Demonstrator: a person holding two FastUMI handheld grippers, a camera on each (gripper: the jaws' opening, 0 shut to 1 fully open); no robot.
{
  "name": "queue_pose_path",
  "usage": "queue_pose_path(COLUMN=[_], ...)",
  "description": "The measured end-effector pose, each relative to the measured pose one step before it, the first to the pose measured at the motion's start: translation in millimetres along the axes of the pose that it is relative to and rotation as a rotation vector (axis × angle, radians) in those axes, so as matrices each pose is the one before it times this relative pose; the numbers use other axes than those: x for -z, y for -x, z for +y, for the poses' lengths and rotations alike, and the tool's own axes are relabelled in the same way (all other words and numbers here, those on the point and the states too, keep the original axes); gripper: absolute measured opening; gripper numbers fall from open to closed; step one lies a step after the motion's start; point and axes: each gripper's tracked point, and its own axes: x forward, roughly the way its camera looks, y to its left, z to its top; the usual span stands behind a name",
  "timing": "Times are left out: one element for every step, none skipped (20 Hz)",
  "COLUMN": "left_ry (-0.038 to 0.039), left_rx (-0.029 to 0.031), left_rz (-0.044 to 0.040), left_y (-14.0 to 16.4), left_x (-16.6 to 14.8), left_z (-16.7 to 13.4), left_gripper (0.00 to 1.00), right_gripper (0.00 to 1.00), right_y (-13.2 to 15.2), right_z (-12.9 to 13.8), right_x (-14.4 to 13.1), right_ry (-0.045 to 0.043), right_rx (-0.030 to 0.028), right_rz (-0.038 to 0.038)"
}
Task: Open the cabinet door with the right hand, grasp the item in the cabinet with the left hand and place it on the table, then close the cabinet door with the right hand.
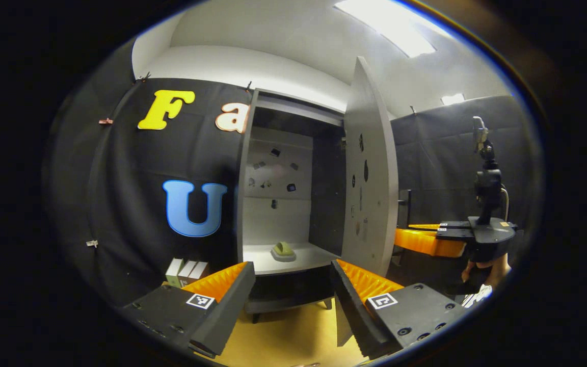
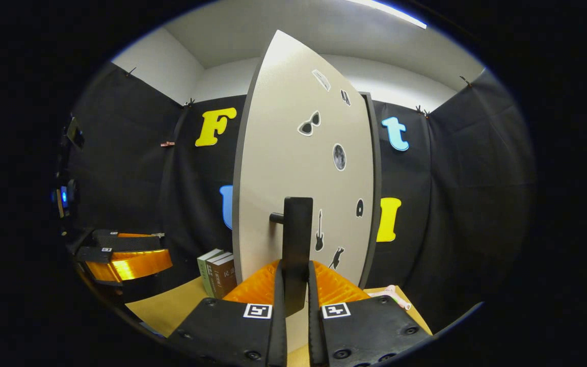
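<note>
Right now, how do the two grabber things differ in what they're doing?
The right gripper is shut on the cabinet door's handle, both fingers pressing its bar; the left gripper is open and holds nothing. The right one is at the opened door; the left one faces the cabinet's inside, apart from the greenish item on its shelf. Both carry square markers.

Item (image 1: 283,251) on cabinet shelf (image 1: 303,257), perhaps left of door (image 1: 370,173).
</note>
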Motion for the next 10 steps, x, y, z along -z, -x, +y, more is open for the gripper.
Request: queue_pose_path(left_ry=[0.01176,0.01335,0.01089,0.00405,-0.00034,-0.0031,-0.00379,-0.00275,-0.0006,0.00129], left_rx=[0.0165,0.02362,0.02354,0.01564,0.01561,0.01409,0.01261,0.0105,0.01059,0.01166], left_rz=[0.0023,0.00034,-0.00021,-0.00168,0.00006,0.0032,0.00513,0.00287,0.00313,0.00372], left_y=[-9.73,-7.44,-8.83,-5.91,-6.57,-5.44,-5.93,-6.01,-7.32,-6.81], left_x=[2.8,1.02,-0.62,-1.21,-0.79,0.37,2.23,1.47,2.29,2.74], left_z=[-4.57,-8.81,-10.69,-8.06,-8.7,-7.15,-6.0,-5.58,-3.97,-2.91], left_gripper=[0.93,0.93,0.96,0.96,0.94,0.93,0.94,0.94,0.93,0.94], right_gripper=[0.21,0.2,0.16,0.2,0.2,0.2,0.2,0.2,0.19,0.19], right_y=[0.97,1.17,1.11,1.26,0.39,1.27,1.66,0.48,1.83,1.76], right_z=[-3.6,-3.96,-3.28,-3.88,-3.51,-4.43,-5.14,-7.11,-5.5,-5.37], right_x=[-0.89,-0.61,0.11,-0.5,0.84,0.39,-0.02,1.47,1.51,1.21], right_ry=[-0.00524,-0.00176,0.00139,0.00203,0.00435,0.00468,0.00501,0.00284,0.00079,0.00064], right_rx=[0.0065,0.00892,0.01047,0.01065,0.01081,0.01208,0.01608,0.01986,0.02002,0.01844], right_rz=[-0.00665,-0.00446,-0.00126,0.00044,0.00421,0.004,0.00335,0.00639,0.00597,0.00723])
